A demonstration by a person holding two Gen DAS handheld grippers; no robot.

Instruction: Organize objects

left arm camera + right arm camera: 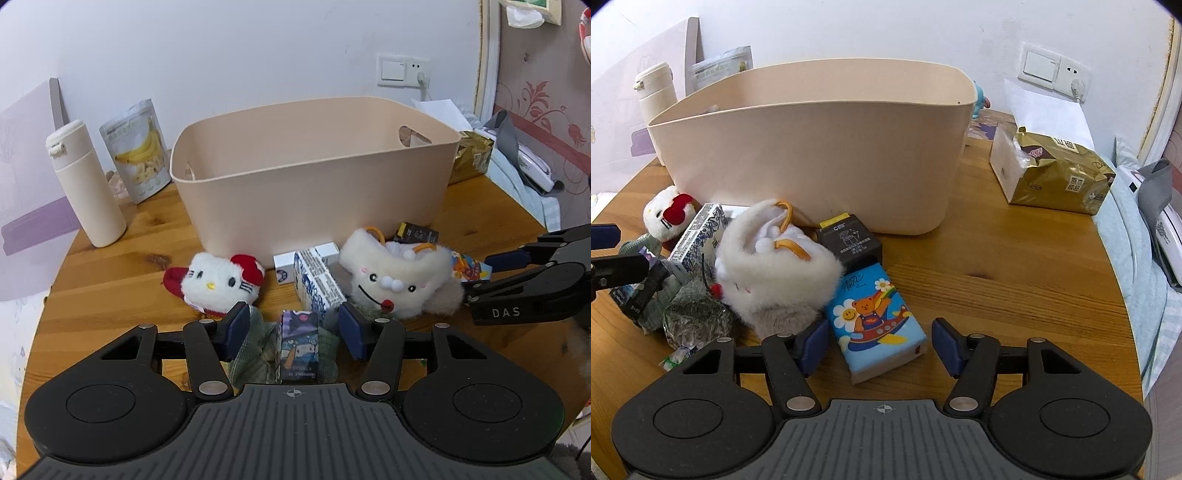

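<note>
Left claw spread wide around purple card box, untouched.

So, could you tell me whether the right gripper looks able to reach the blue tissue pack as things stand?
Probably yes. The right gripper is open, and the blue tissue pack lies flat on the table between its fingers. The fluffy white pouch sits close to its left side.
</note>
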